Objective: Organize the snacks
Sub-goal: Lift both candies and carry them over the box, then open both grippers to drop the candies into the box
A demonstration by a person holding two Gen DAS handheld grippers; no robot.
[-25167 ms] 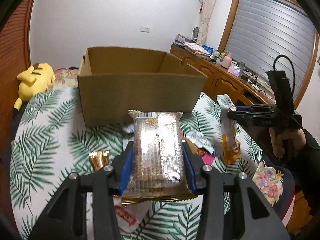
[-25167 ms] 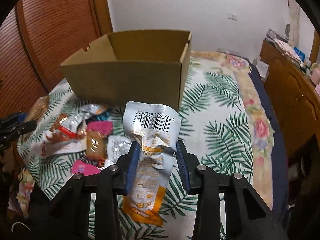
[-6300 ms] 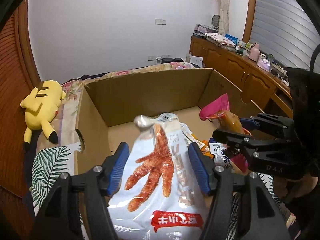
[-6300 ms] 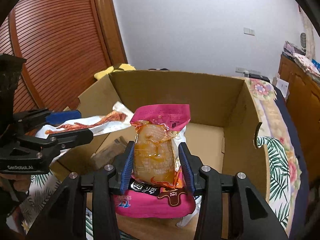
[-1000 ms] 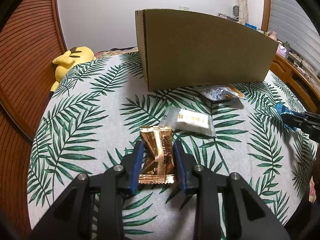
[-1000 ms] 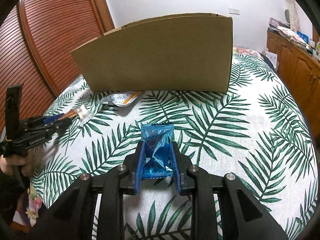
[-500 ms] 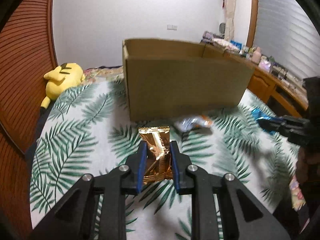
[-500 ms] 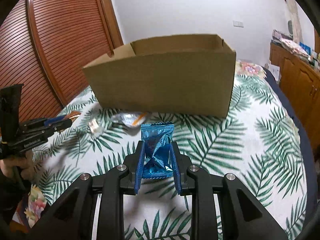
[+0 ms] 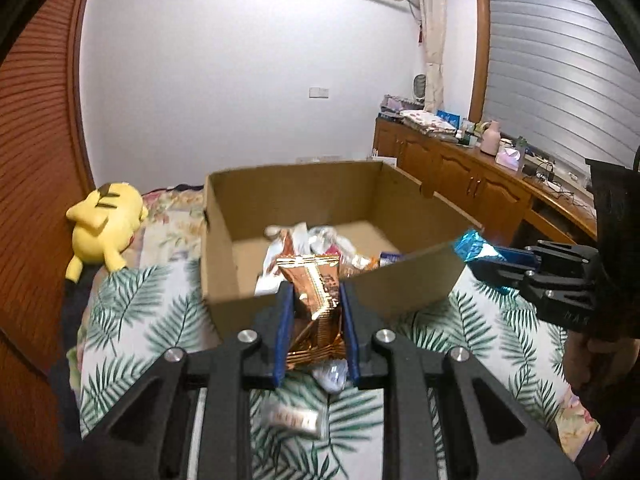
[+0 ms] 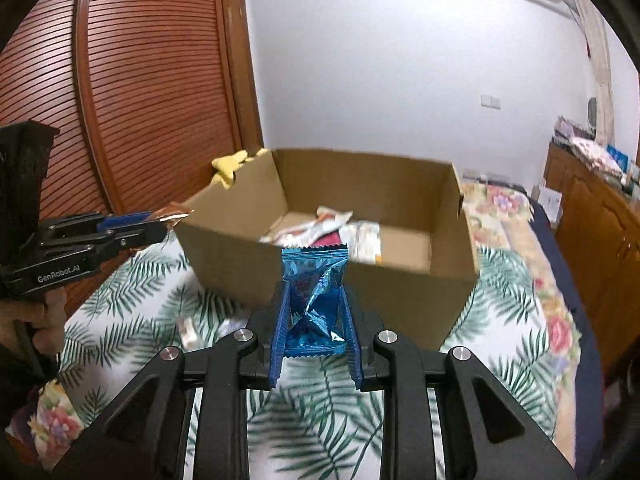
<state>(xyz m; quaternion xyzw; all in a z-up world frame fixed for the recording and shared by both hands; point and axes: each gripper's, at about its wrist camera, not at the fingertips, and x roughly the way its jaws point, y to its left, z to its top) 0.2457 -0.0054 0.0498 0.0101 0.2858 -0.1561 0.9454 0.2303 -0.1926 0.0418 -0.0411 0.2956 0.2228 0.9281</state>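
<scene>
An open cardboard box (image 9: 224,240) (image 10: 452,292) stands on the palm-leaf cloth with several snack packets inside (image 9: 320,244) (image 10: 320,224). My left gripper (image 9: 314,308) is shut on a gold foil packet (image 9: 316,300), held above the cloth at the box's near wall; it also shows in the right wrist view (image 10: 172,214). My right gripper (image 10: 314,304) is shut on a blue foil packet (image 10: 314,296), held in the air before the box's near wall. The blue packet also shows in the left wrist view (image 9: 474,250) by the box's right corner.
A white packet (image 9: 292,416) and a silver packet (image 9: 332,374) lie on the cloth (image 9: 140,320) under my left gripper. A yellow plush toy (image 9: 104,224) lies left of the box. Wooden cabinets (image 9: 460,184) run along the right; a slatted wooden door (image 10: 120,80) is left.
Both grippers have risen and moved closer to the box, so its inside now shows. Each still holds its packet.
</scene>
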